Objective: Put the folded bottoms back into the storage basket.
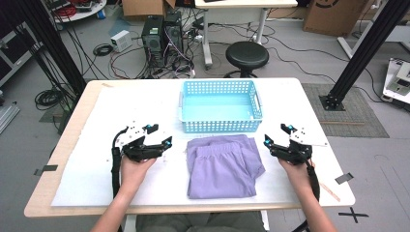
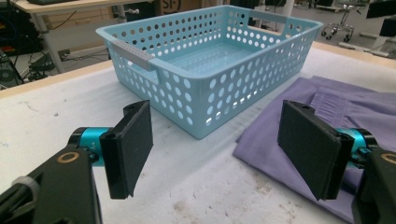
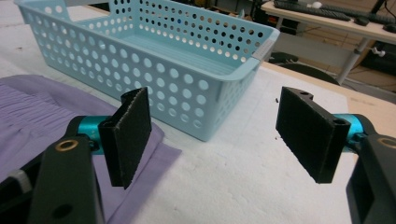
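One basket point(image 1: 220, 126), one garment point(image 1: 222, 164), apparently.

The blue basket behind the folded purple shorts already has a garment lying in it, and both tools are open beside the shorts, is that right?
Not quite. The blue basket is empty: the high view shows its bare floor, and the left gripper view agrees. The rest holds: the folded purple shorts lie on the table in front of it, and the left tool and right tool are both open, one at each side of the shorts.

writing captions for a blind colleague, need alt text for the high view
A person's two hands each hold an open gripper, left gripper and right gripper, on either side of a folded purple garment on a white-covered table. An empty light blue perforated basket sits just behind the garment.
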Available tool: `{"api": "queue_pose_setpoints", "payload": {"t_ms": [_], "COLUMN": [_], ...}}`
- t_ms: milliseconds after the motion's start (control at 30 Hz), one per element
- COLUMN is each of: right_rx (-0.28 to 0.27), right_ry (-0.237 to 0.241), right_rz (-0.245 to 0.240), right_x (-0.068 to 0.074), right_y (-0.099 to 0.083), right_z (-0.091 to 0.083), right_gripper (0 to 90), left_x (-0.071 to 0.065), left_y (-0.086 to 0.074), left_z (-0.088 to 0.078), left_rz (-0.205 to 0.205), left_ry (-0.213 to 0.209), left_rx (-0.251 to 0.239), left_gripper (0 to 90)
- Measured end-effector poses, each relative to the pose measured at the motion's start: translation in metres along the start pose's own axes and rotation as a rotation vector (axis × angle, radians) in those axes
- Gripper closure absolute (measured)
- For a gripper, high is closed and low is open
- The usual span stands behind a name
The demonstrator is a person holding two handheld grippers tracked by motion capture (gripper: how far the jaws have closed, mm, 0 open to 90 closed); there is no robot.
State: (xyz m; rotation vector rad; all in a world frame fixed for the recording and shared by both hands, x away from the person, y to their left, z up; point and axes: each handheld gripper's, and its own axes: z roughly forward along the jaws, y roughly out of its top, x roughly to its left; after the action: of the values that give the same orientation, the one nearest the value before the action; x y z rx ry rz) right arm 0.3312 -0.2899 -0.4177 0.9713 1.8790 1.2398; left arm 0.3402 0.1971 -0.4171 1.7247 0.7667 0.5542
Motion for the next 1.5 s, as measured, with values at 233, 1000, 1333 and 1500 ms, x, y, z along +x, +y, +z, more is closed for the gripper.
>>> {"api": "queue_pose_setpoints", "payload": {"t_ms": [233, 1000, 1333, 1500], "right_rx": [-0.002, 0.139, 0.127, 0.13], "right_ry": [0.004, 0.231, 0.215, 0.217], "right_rz": [-0.066, -0.108, -0.098, -0.107], "right_x": [0.013, 0.053, 0.043, 0.042], "right_y": [0.0, 0.0, -0.006, -0.007], "right_z": [-0.002, 0.014, 0.009, 0.009], "right_gripper": [27.0, 46.6, 45.8, 46.0], "left_x": [-0.016, -0.063, -0.063, -0.064], "left_y": [-0.003, -0.01, -0.012, -0.013], "left_z": [0.008, 0.068, 0.081, 0.083], "left_rz": [-0.015, -0.144, -0.201, -0.198], "left_ry": [-0.056, -0.212, -0.179, -0.188], "left_rx": [0.036, 0.331, 0.357, 0.356], "left_gripper": [26.7, 50.0, 51.0, 61.9]}}
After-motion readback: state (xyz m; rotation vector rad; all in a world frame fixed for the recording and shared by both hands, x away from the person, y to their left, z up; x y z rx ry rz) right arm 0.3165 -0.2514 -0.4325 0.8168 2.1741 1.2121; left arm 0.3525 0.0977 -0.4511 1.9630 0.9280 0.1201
